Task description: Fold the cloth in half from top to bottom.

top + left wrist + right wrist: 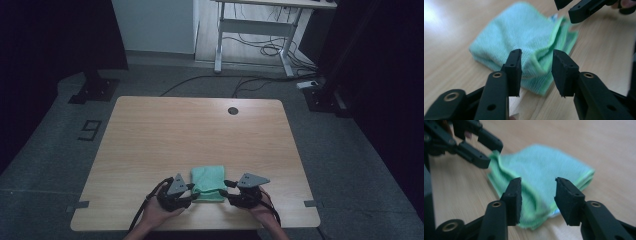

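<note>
Green cloth folded on pale wooden table; both tongs spread beside it; grey floor, dark room.

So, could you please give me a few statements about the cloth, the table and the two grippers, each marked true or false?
1. The green cloth lies folded on the wooden table. True.
2. The left gripper is clamped shut on the cloth. False: its jaws stand apart.
3. The right gripper has open jaws. True.
4. The cloth lies at the table's far edge. False: it lies near the person's edge, between both grippers.
</note>
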`<state>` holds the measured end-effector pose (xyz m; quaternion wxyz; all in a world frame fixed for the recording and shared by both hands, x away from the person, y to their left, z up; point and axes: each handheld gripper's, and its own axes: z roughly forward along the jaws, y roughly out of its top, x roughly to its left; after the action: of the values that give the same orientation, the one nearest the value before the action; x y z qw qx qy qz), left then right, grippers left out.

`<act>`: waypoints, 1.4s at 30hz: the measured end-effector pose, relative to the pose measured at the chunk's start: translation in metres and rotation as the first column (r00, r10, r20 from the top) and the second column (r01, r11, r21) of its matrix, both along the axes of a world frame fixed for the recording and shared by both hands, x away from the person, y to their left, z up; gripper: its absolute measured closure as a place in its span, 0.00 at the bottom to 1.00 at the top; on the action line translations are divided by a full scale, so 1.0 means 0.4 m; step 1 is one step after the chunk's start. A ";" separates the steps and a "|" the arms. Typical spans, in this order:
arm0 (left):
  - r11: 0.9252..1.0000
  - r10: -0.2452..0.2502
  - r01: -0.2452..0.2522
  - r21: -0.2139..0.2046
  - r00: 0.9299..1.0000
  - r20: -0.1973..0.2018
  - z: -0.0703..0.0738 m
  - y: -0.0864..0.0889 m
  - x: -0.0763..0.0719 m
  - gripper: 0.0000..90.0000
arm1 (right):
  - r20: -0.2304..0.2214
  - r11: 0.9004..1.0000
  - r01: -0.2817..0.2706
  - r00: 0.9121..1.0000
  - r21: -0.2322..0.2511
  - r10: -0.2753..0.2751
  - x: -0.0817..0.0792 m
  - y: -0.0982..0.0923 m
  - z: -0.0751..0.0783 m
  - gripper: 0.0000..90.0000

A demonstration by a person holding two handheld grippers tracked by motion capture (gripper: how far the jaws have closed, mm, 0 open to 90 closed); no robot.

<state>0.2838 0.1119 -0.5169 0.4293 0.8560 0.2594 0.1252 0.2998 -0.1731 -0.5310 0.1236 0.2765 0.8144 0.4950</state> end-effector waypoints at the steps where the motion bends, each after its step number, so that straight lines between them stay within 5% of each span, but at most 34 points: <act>1: 1.000 0.000 0.000 -0.014 1.000 0.006 0.010 0.003 -0.001 0.65 | 0.008 1.000 0.008 1.000 0.017 -0.008 -0.001 -0.005 0.011 0.61; 8: 0.998 0.046 -0.046 -0.033 0.999 -0.001 0.041 -0.012 0.064 0.63 | -0.013 0.999 0.036 0.999 0.005 -0.036 0.057 0.018 0.040 0.61; 13: 0.997 0.070 -0.067 0.042 0.995 -0.073 -0.013 -0.041 0.132 0.63 | -0.064 0.999 -0.003 0.998 -0.054 0.000 0.085 0.082 0.008 0.57; 18: 0.995 0.070 -0.062 0.073 0.991 -0.114 -0.046 -0.039 0.145 0.64 | -0.091 0.990 -0.057 0.995 -0.127 0.045 0.046 0.111 -0.033 0.54; 27: 0.995 0.067 -0.059 0.076 0.992 -0.109 -0.061 -0.042 0.152 0.61 | -0.072 0.991 -0.031 0.997 -0.128 0.021 0.023 0.107 -0.052 0.53; 36: 0.995 0.072 -0.062 0.081 0.990 -0.125 -0.057 -0.060 0.244 0.62 | -0.083 0.991 0.028 0.996 -0.130 -0.039 0.085 0.113 -0.051 0.53; 39: 0.993 0.090 -0.082 0.080 0.991 -0.098 -0.039 -0.061 0.235 0.60 | -0.086 0.991 0.035 0.995 -0.128 -0.046 0.088 0.113 -0.051 0.53; 42: 0.998 0.063 -0.061 0.033 0.995 -0.081 -0.014 -0.055 0.191 0.58 | -0.086 0.992 0.041 0.995 -0.122 -0.052 0.086 0.113 -0.052 0.53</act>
<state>0.3603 0.0900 -0.5225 0.4010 0.8585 0.3013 0.1072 0.3340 -0.1279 -0.5518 0.1153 0.3092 0.8406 0.4295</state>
